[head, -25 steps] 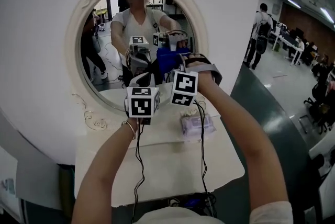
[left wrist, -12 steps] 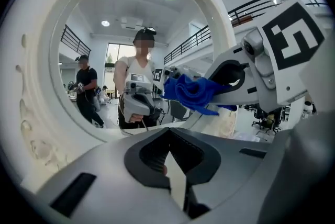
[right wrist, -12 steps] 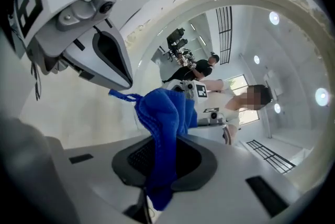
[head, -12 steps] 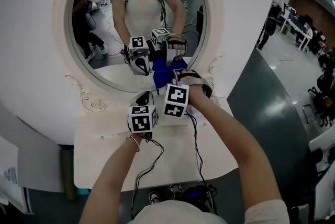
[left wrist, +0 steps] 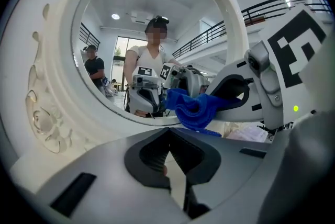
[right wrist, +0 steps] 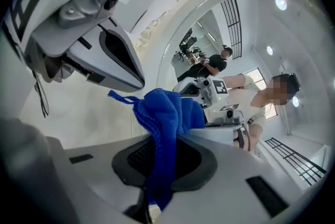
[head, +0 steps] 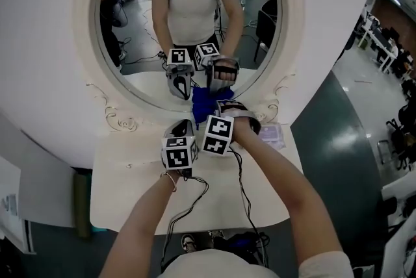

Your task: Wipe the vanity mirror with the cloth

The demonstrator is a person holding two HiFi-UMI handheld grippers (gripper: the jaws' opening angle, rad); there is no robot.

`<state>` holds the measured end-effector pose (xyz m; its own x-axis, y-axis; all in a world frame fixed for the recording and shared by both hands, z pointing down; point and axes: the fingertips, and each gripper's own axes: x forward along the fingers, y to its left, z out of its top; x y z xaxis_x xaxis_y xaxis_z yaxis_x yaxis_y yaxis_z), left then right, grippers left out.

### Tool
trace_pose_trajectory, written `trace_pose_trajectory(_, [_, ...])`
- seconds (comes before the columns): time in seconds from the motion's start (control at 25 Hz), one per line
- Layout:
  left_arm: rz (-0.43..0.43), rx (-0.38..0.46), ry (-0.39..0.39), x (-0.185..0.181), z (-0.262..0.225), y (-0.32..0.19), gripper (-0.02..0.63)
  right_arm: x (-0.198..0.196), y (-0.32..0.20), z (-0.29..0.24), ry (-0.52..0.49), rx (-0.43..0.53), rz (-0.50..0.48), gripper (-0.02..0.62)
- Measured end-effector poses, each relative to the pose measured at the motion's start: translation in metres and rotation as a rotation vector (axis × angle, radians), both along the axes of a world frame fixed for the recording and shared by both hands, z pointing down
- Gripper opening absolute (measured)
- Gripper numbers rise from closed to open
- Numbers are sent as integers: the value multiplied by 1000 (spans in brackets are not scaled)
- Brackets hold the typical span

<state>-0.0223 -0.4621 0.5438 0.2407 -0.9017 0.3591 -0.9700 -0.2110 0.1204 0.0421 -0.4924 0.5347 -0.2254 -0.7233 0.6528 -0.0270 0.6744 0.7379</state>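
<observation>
The oval vanity mirror [head: 133, 17] in an ornate white frame [head: 88, 43] stands at the back of a white table [head: 130, 195]. My right gripper [head: 216, 112] is shut on a bunched blue cloth [head: 207, 103], which sits at the mirror's lower rim. In the right gripper view the cloth [right wrist: 165, 113] bulges out between the jaws of that gripper [right wrist: 161, 152]. My left gripper [head: 182, 127] is just left of it, shut and holding nothing. The left gripper view shows its closed jaws [left wrist: 168, 139] and, beyond them, the cloth [left wrist: 194, 108] against the mirror [left wrist: 120, 34].
A pale packet [head: 273, 134] lies on the table to the right of my hands. Cables [head: 188, 195] trail from the grippers over the table's front edge. To the right is a grey floor [head: 344, 140] and an open hall with desks [head: 390, 49].
Both grippers and the cloth have come down from the mirror's lower middle to its bottom rim. The two grippers are closer together, and the head view has tilted down.
</observation>
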Motion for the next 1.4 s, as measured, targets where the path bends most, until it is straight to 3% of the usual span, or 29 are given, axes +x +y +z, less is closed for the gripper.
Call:
trace_pose_trajectory(0.44, [5, 5, 24, -1, -3, 5, 5, 1, -1, 5, 14, 2, 5, 63])
trace_pose_trajectory(0.6, [5, 16, 51, -15, 2, 13, 6, -7, 2, 12, -36, -11, 29, 63])
trace_pose_trajectory(0.8, [-17, 79, 80, -32, -21, 18, 6, -13, 8, -13, -246, -6, 62, 63])
trace_pose_trajectory(1.0, [-45, 141, 195, -54, -54, 32, 5, -22, 32, -56, -494, 18, 75, 63])
trace_pose_trajectory(1.16, [-22, 207, 235, -67, -82, 55, 5, -25, 62, -92, -701, 45, 83, 63])
trace_pose_trajectory(1.4, [0, 322, 145, -75, -131, 106, 6, -4, 106, -121, -1006, 77, 180, 63])
